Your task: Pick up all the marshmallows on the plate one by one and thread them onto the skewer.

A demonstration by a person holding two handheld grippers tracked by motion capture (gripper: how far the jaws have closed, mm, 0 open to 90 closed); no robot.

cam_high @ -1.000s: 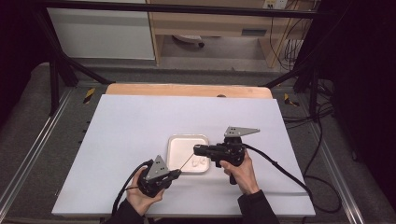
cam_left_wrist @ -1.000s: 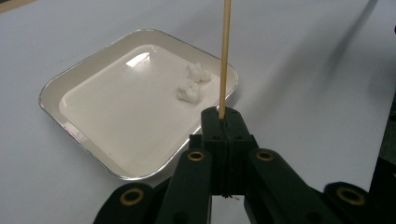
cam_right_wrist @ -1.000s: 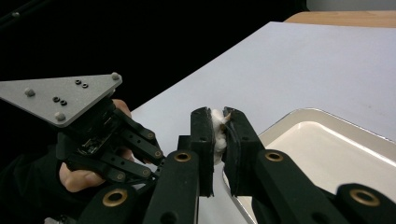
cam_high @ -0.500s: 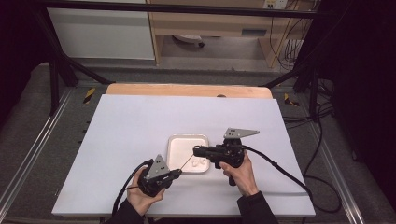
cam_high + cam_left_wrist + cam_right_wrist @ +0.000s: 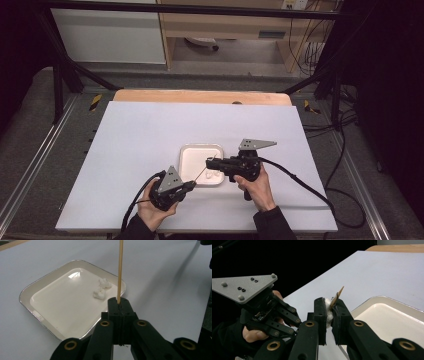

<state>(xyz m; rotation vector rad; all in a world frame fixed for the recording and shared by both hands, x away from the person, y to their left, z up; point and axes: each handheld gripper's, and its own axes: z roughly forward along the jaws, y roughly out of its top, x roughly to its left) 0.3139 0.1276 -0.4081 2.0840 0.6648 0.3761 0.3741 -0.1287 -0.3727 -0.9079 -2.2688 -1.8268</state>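
A thin, pale wooden skewer point(image 5: 120, 270) stands straight up out of the left gripper point(image 5: 119, 305), whose two black jaws are pressed tightly together around its lower end. In the high view the skewer point(image 5: 201, 173) slants from the left gripper point(image 5: 189, 185) across the near right corner of a shallow white square tray point(image 5: 190, 152), up to the right gripper point(image 5: 212, 161). The right gripper's point(image 5: 329, 308) jaws are clamped on a small white marshmallow point(image 5: 328, 311), soft and lumpy, with the skewer's sharpened tip point(image 5: 338, 297) poking out just above it. Two more white marshmallows point(image 5: 102, 289) lie close together in the tray, near its right edge. The tray rests on a white table point(image 5: 140, 130). The left hand point(image 5: 152, 212) holds its gripper low, near the table's front edge, pointing right. The right hand point(image 5: 257, 187) holds its gripper level, pointing left over the tray.
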